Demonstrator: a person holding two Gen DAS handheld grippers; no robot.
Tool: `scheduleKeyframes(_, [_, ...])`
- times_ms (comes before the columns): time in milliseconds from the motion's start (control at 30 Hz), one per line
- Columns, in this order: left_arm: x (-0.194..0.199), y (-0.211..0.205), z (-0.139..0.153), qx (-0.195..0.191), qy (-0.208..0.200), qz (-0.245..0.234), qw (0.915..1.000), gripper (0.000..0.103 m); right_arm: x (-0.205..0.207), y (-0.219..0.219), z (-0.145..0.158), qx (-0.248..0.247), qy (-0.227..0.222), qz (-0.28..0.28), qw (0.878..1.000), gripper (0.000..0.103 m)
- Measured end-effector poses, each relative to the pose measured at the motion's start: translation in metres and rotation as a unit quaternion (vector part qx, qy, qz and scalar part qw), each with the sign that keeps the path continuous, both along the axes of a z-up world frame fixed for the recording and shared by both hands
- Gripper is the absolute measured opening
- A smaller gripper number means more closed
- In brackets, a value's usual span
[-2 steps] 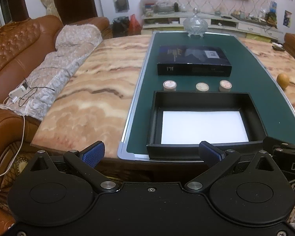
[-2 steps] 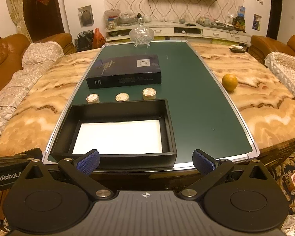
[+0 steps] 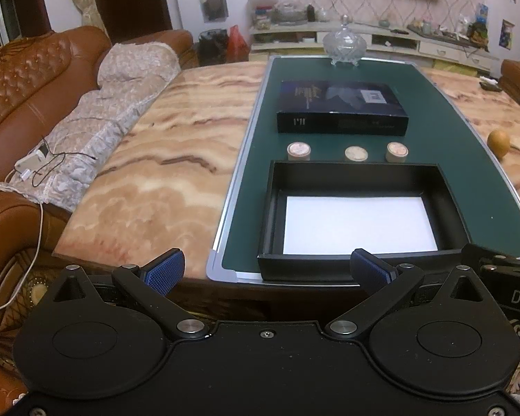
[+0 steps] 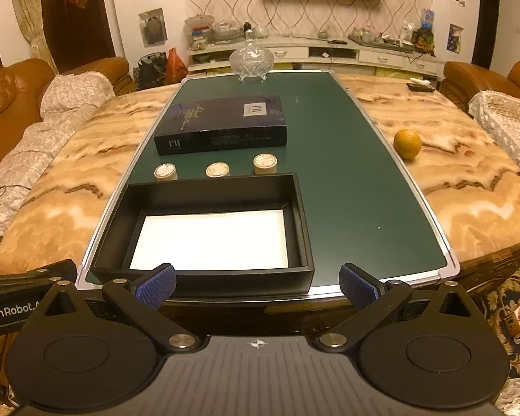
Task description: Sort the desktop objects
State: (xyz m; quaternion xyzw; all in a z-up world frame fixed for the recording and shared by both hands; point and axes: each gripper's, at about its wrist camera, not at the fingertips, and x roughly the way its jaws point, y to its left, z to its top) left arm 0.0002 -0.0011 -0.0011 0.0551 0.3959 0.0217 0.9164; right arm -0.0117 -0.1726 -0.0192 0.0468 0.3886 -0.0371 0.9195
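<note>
Left gripper (image 3: 267, 270): jaws wide apart, nothing btw the blue pads; it hangs before the near table edge, tilted down toward the tray.
Right gripper (image 4: 258, 284): also spread wide, holds nothing; before the near edge, just beside the left one.
Open black rectangular tray w/ white paper bottom (image 3: 350, 176) (image 4: 211, 187): on the dark green mat w/ silver frame (image 3: 249, 159) (image 4: 346, 180), at its near end, left part; nothing in it but the paper.
Three small round cream tins (image 3: 356, 154) (image 4: 217, 170): in a row just behind the tray's far wall, apart from each other, upright.
Dark blue flat rectangular box w/ pale label (image 3: 343, 107) (image 4: 222, 124): lies flat behind the tins, near them, not touching.
Clear cut-glass lidded bowl (image 3: 344, 45) (image 4: 251, 59): at far end of mat.
Orange round fruit (image 4: 407, 143) (image 3: 498, 141): on the beige-brown marble table (image 3: 163, 173) (image 4: 468, 180), right of the mat, well apart from the tins.
Brown leather sofa w/ pale lace cover (image 3: 34, 79): left of table.
</note>
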Motion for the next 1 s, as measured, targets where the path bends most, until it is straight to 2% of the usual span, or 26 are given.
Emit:
scheduleKeyframes(100, [0.001, 0.002, -0.005, -0.007, 0.006, 0.001, 1.0000, 0.103, -0.002, 0.001, 0.000, -0.003, 0.000, -0.003, 1.000, 0.103])
scheduleKeyframes(167, [0.003, 0.001, -0.008, -0.003, 0.012, 0.002, 0.9999, 0.103, 0.005, 0.012, -0.003, -0.025, 0.013, 0.000, 1.000, 0.103])
scheduleKeyframes(400, [0.009, -0.004, -0.014, -0.002, 0.027, 0.003, 0.9996, 0.103, 0.003, -0.002, -0.007, 0.009, 0.010, 0.004, 1.000, 0.103])
scheduleKeyframes(733, [0.015, -0.002, -0.019, -0.011, 0.039, 0.002, 0.9992, 0.103, 0.009, -0.003, -0.011, 0.011, 0.016, 0.003, 1.000, 0.103])
scheduleKeyframes(900, [0.023, 0.001, -0.020, -0.029, 0.049, -0.001, 0.9984, 0.103, 0.014, -0.004, -0.012, 0.018, 0.019, 0.007, 1.000, 0.103])
scheduleKeyframes(1000, [0.028, 0.002, -0.020, -0.022, 0.050, 0.006, 0.9985, 0.103, 0.020, -0.004, -0.010, 0.017, 0.019, 0.005, 1.000, 0.103])
